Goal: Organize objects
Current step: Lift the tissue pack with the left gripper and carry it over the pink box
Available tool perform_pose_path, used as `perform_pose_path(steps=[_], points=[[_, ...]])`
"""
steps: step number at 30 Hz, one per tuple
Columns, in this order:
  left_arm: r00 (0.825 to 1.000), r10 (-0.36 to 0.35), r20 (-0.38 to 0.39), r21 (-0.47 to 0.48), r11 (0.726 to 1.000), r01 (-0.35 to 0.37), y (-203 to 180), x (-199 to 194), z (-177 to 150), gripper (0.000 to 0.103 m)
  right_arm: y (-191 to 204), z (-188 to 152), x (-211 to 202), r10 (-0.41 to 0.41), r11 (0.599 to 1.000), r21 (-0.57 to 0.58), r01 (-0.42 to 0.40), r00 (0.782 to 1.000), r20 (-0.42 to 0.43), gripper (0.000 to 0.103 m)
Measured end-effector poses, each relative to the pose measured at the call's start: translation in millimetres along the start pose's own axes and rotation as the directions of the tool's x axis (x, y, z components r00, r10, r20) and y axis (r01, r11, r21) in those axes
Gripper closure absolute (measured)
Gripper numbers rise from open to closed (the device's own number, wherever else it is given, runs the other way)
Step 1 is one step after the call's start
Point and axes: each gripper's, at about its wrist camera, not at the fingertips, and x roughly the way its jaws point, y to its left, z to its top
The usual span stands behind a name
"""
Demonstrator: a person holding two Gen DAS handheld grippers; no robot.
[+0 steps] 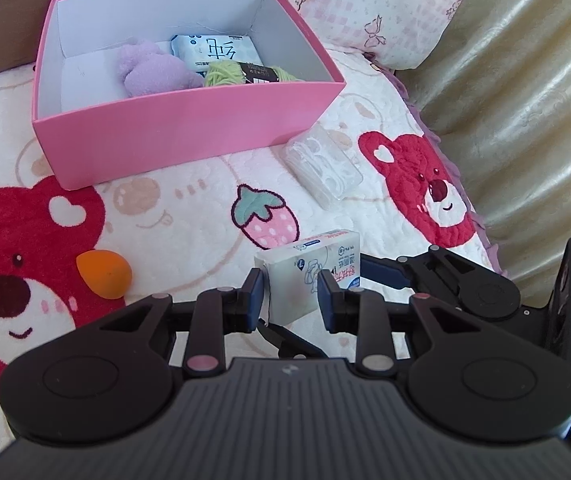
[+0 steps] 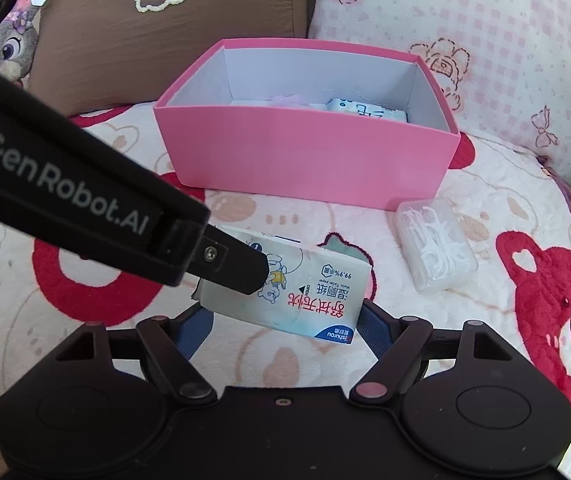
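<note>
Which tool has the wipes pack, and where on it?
Both. The left tool pinches the wet wipes pack across its narrow thickness at one end; the right tool spans its long sides.

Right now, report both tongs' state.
Left tongs: shut on the wet-wipes pack.
Right tongs: shut on the same wet-wipes pack.

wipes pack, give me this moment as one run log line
wipes pack: off the blanket, heading for pink box | left gripper: shut on wipes pack | right gripper: fingers either side, contact unclear | floss case: on blanket
</note>
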Motion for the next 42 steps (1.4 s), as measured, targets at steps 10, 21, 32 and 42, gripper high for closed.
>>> perform_pose_path(steps=[10, 21, 32, 42], points=[[1.000, -0.001, 0.009, -0.023, 1.000, 0.001, 5, -35, 7, 0.075, 16, 21, -28, 0.008, 0.998, -0.058, -0.007, 1.000, 0.019, 0.021], [0.993, 0.008, 0.121, -0.053, 0.999, -0.002, 19, -76, 31, 0.075, 22, 67, -47, 0.063, 0.994, -0.100, -0.053, 0.993, 0.097, 0.021], [0.984, 0.023, 0.175, -0.115, 0.993, -0.003, 35, -92, 60, 0.074, 33, 106, -42, 0.086, 0.983, -0.174, -0.063, 0.988, 0.125, 0.022], [0.982, 0.114, 0.150, -0.194, 0.977, -0.084, 59, -75, 103, 0.074, 6, 156, -7, 0.254, 0.964, -0.099, -0.246, 0.965, 0.068, 0.022]])
